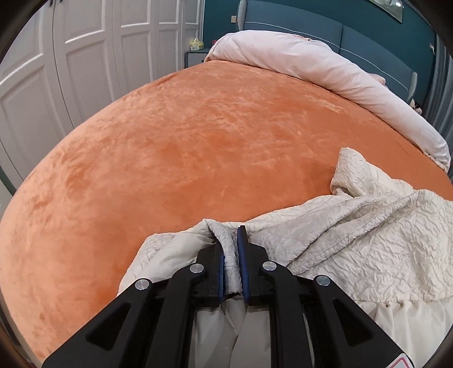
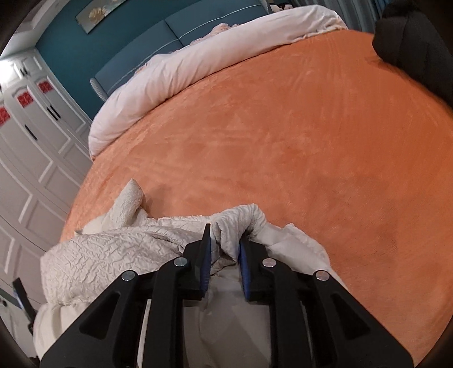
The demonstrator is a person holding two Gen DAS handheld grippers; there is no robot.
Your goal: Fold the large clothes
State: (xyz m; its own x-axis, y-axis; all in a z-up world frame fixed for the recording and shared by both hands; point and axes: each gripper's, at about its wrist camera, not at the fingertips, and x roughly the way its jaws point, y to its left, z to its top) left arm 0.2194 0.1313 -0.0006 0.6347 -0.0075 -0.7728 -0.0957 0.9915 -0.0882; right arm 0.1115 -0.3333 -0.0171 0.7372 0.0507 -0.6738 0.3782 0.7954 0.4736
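Left tool (image 1: pixel 230 240) pinches a bunched edge of the cream quilted garment (image 1: pixel 354 235); right tool (image 2: pixel 225 240) grips another. Step: laying it on the orange bed (image 1: pixel 184 147). Next: spread flat before folding.

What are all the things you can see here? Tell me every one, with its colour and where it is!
cream garment: one, cream-white and crinkly, bunched at the near edge of the bed
orange blanket: one, orange and fuzzy, covering the bed
pale duvet: one, pinkish white, rolled along the far end of the bed
headboard: one, blue, behind the duvet
wardrobe doors: several, white, beside the bed
picture: one, on the teal wall above the headboard
dark object: one, black, far right corner of the bed; too blurred to name
left claw: one, black with blue pads, pinching a fold of the garment
right claw: one, black with blue pads, around another fold
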